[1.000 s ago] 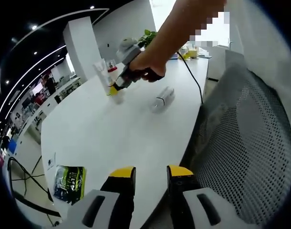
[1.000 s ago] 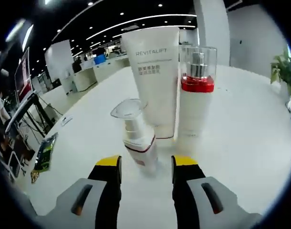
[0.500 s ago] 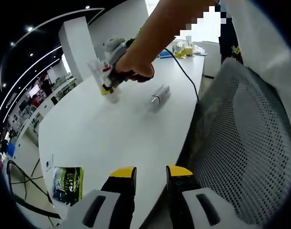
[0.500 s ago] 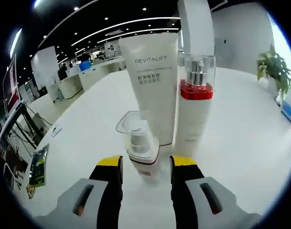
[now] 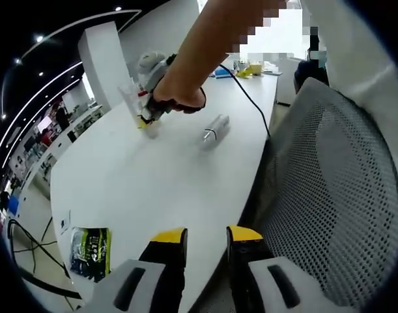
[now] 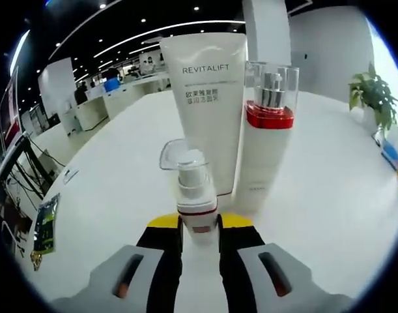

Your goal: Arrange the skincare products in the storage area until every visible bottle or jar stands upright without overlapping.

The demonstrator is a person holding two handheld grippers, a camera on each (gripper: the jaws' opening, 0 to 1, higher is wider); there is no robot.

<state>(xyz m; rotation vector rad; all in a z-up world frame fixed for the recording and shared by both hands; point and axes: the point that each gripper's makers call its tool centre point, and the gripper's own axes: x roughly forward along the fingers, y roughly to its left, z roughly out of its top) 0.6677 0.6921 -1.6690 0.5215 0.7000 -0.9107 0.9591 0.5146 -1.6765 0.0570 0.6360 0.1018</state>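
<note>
My right gripper [image 6: 199, 222] is shut on a small pump bottle [image 6: 197, 192] with a clear cap and a red band, which stands upright on the white table [image 6: 329, 215]. Just behind it stand a white REVITALIFT tube [image 6: 208, 98] and a white bottle with a red collar [image 6: 267, 137], side by side. In the left gripper view a hand holds the right gripper [image 5: 145, 120] at that group of bottles [image 5: 135, 98]. A clear bottle [image 5: 215, 127] lies on its side to their right. My left gripper [image 5: 206, 242] is open over the table's near edge, holding nothing.
A green packet [image 5: 88, 251] lies near the table's left edge, also seen as the packet [image 6: 45, 222]. A grey mesh chair back [image 5: 335, 195] stands close on the right. A black cable [image 5: 254, 104] runs across the far table. A plant [image 6: 376, 98] stands at the far right.
My right gripper's jaws have moved in around the small pump bottle and shut on it. The left gripper has stayed open; its view shifted only slightly.
</note>
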